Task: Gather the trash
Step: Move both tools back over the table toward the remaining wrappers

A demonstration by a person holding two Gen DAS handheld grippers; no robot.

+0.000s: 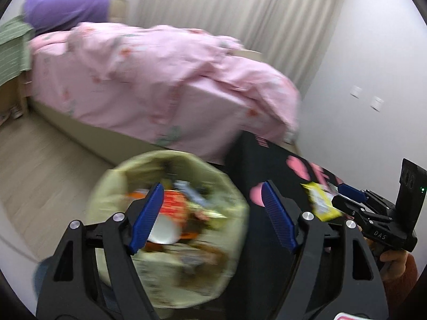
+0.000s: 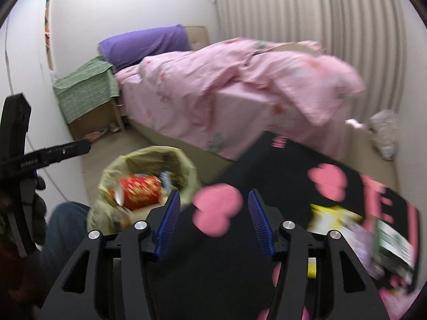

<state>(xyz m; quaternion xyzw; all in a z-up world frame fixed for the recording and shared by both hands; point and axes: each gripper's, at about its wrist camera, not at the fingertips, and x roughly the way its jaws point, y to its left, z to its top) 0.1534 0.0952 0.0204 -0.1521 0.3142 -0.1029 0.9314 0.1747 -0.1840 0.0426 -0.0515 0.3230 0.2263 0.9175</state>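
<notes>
The landmark was the trash bin (image 1: 170, 221), lined with a pale yellow-green bag and standing on the floor beside the bed (image 1: 160, 85) with its pink duvet. The bin already held rubbish: a red and gold cup (image 2: 140, 190) lay on its side near the top, with other blurred scraps around it that could not be told apart.

The left gripper (image 1: 212, 217) hung over the bin with its blue-padded fingers spread wide and nothing between them; the left finger lay over the bin's contents and the right finger over the edge of the black cloth (image 1: 272, 170) just right of the bin. That cloth, printed with pink shapes, covered a low surface touching the bin's right side.

On the cloth, farther right of the bin, lay a yellow wrapper (image 1: 320, 202). In the left wrist view the right gripper (image 1: 347, 190) reached toward that wrapper from the right, its tip at the wrapper's edge; whether it touched could not be told there. In its own camera the right gripper (image 2: 212, 225) stood released, jaws apart and empty over the black cloth, with the yellow wrapper (image 2: 331, 218) off to its right beside more blurred packets, one green and white (image 2: 395, 242).

A purple pillow (image 2: 145, 44) sat at the head of the bed, beyond the bin.
</notes>
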